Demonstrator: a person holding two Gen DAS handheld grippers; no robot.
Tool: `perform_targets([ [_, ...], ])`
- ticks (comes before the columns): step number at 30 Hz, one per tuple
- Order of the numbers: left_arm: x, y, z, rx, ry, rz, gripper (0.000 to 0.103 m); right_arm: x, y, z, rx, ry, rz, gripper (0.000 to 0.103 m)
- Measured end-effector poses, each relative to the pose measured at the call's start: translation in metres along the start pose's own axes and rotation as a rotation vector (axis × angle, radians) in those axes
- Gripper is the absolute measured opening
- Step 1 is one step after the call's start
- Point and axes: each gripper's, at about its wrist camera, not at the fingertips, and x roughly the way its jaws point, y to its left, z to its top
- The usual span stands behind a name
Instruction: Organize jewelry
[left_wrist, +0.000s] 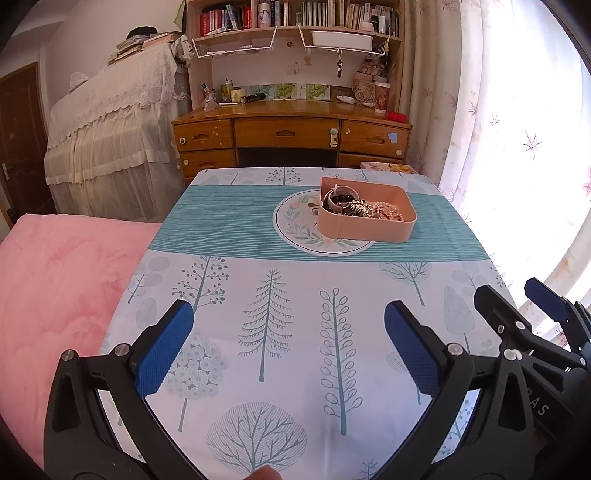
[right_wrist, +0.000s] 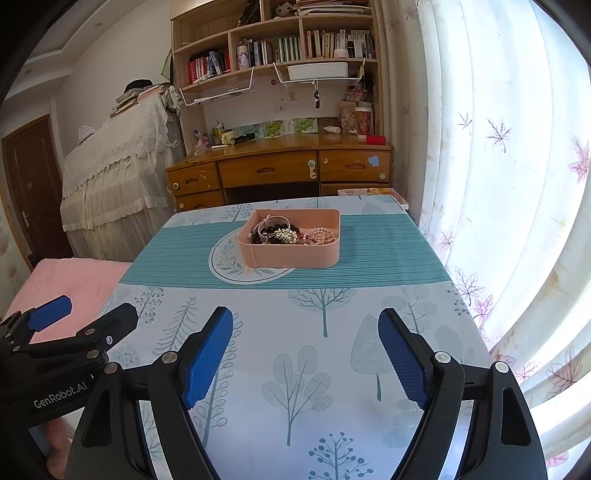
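A pink tray (left_wrist: 369, 229) (right_wrist: 291, 256) sits on the far half of the table, partly over a round printed mat (left_wrist: 295, 229) (right_wrist: 225, 264). It holds a heap of jewelry: a pearl bracelet (left_wrist: 388, 210) (right_wrist: 321, 234), dark beads (left_wrist: 341, 199) (right_wrist: 275, 225), a gold piece (left_wrist: 356, 208) (right_wrist: 286, 235). My left gripper (left_wrist: 290, 347) is open and empty above the near tablecloth. My right gripper (right_wrist: 306, 354) is open and empty, beside it. Each shows in the other's view, the right one in the left wrist view (left_wrist: 517, 299) and the left one in the right wrist view (right_wrist: 88, 314).
The table carries a tree-print cloth (left_wrist: 295, 314) (right_wrist: 314, 350). A pink blanket (left_wrist: 55, 288) lies on the left. A curtain (right_wrist: 498, 184) hangs on the right. A wooden desk with shelves (left_wrist: 291, 129) stands behind the table, and a lace-covered piece of furniture (left_wrist: 110, 129) to its left.
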Motion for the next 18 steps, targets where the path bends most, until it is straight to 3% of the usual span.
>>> perform_targets([
  [18, 0.0073, 0.0024, 0.0001, -0.008, 0.017, -0.003, 0.103, 0.0000, -0.0007, 0.0021, -0.001, 0.002, 0.000, 0.082],
])
